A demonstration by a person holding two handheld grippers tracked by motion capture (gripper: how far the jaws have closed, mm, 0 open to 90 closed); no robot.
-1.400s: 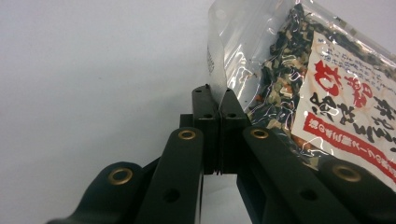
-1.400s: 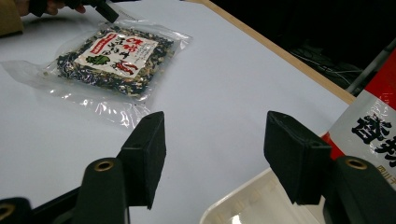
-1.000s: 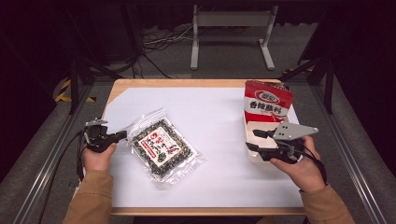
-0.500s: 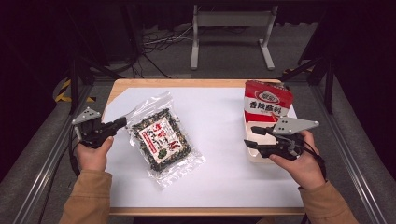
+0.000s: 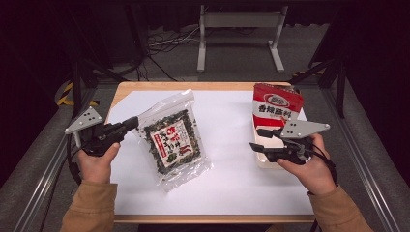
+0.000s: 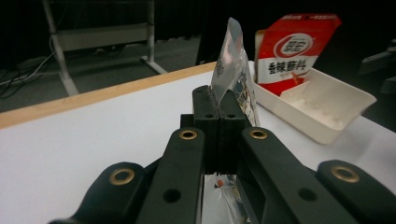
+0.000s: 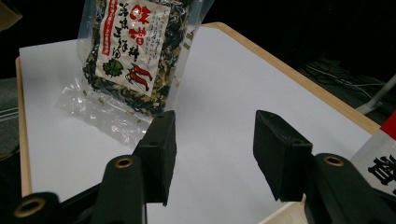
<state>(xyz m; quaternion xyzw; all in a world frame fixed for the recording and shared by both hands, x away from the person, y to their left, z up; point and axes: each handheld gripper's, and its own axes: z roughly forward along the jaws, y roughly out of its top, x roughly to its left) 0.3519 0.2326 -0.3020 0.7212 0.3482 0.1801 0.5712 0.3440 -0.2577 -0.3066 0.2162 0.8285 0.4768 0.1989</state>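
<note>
Left claw [image 5: 136, 121], held in the person's left hand [image 5: 96, 162], is clamped on the top corner of a clear bag of dried seaweed mix [image 5: 173, 140], its two black jaws pressed flat together over the plastic edge, as the left gripper view makes plain. That corner is raised off the white counter [image 5: 232, 179] while the bag's lower end trails down toward it; whether the bottom edge touches the surface cannot be told. Across the counter, well apart from the bag, the right claw [image 5: 257, 138] has just been closing a little yet stands spread with nothing between its jaws, poised at the near edge of a white plastic tray [image 5: 263, 159]. A red snack packet [image 5: 277, 107] stands upright in that tray.
</note>
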